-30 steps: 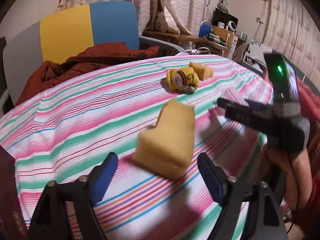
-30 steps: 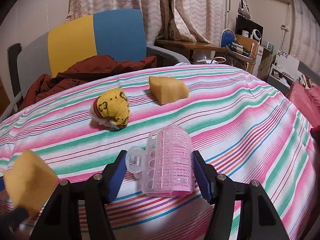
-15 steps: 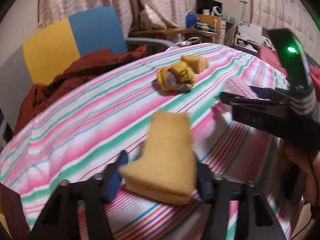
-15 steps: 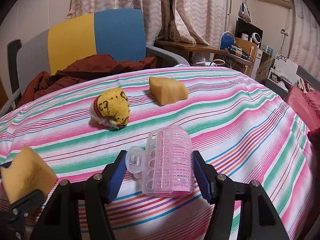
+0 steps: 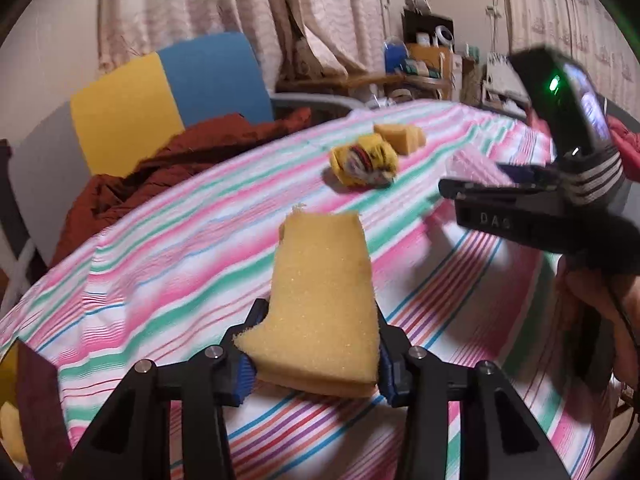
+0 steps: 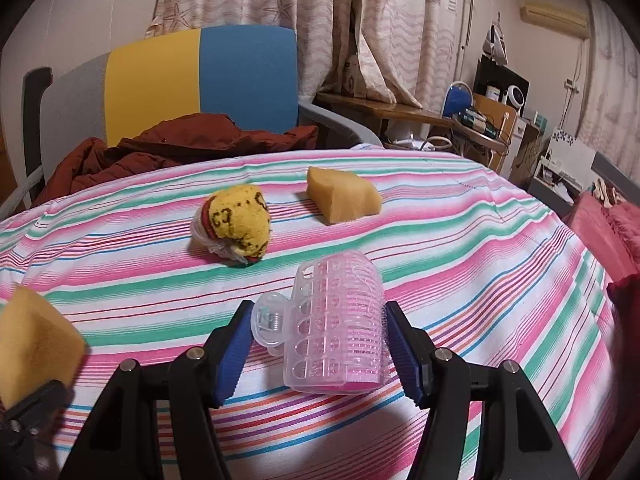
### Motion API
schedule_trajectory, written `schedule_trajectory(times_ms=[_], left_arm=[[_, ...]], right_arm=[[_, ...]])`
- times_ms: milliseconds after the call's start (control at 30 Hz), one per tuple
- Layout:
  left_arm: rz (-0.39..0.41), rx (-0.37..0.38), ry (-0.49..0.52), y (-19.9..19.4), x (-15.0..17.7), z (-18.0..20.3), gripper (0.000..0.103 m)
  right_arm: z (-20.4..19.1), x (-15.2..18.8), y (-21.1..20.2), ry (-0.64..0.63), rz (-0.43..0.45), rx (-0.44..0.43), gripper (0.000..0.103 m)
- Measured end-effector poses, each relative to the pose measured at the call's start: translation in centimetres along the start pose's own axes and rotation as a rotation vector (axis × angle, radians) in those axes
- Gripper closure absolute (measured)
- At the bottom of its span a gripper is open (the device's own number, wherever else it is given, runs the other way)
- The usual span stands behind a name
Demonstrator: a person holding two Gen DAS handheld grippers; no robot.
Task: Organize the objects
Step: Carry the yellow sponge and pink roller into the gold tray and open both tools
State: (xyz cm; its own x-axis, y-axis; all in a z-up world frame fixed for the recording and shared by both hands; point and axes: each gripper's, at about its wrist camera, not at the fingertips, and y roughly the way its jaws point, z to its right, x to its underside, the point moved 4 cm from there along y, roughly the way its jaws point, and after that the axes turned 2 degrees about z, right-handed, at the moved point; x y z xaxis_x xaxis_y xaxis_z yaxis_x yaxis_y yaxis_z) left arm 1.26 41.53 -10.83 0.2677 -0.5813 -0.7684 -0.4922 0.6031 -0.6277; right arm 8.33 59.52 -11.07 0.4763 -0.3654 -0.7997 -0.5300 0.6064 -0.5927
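My left gripper (image 5: 316, 356) is shut on a yellow sponge piece (image 5: 322, 300) and holds it above the striped cloth; the sponge also shows at the left edge of the right wrist view (image 6: 34, 344). My right gripper (image 6: 320, 344) is shut on a pink hair roller with a clear clip (image 6: 334, 328), just over the cloth. Farther back lie a yellow crumpled toy with red and white parts (image 6: 234, 226), which also shows in the left wrist view (image 5: 364, 162), and a second yellow sponge wedge (image 6: 342, 196).
The table is covered by a pink, green and white striped cloth (image 6: 480, 240). Behind it stands a grey, yellow and blue chair (image 6: 200, 84) with a dark red jacket (image 6: 168, 152). A cluttered desk (image 6: 460, 120) is at the back right. The right gripper body (image 5: 560, 200) fills the right of the left view.
My left gripper closed on the yellow sponge piece and lifted it off the cloth. My right gripper kept its hold on the hair roller and barely moved.
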Motion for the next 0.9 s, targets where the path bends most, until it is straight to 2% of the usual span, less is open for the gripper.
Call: schedule_trajectory(times_ms=[100,233,533,767,900], left_arm=[[0.05,-0.023,-0.032,-1.6,0.4,-0.7,0.056],[0.078,-0.024,-0.084,-3.7,1.2,-1.8,0.056],[0.121,0.017,-0.201,-9.6,3.5,-3.6,0.056],[0.13,0.008,-0.28,-13.0,5.9,-5.8,0.056],[0.144,-0.017,-0.318,-15.0,7.4,-7.6,0.056]], right_arm=[[-0.2,-0.1,-0.5,-0.011,0.024,0.004,0.039],[-0.6,-0.3,-1.1,-0.038,0.046,0.001,0.039],[-2.4,-0.7,-1.5,-0.132,-0.005,-0.019,0.039],[-7.3,-0.1,-7.1,-0.186,0.019,-0.177,0.039],[-11.3,0.6,-10.3,-0.183,0.009,-0.325,0.039]])
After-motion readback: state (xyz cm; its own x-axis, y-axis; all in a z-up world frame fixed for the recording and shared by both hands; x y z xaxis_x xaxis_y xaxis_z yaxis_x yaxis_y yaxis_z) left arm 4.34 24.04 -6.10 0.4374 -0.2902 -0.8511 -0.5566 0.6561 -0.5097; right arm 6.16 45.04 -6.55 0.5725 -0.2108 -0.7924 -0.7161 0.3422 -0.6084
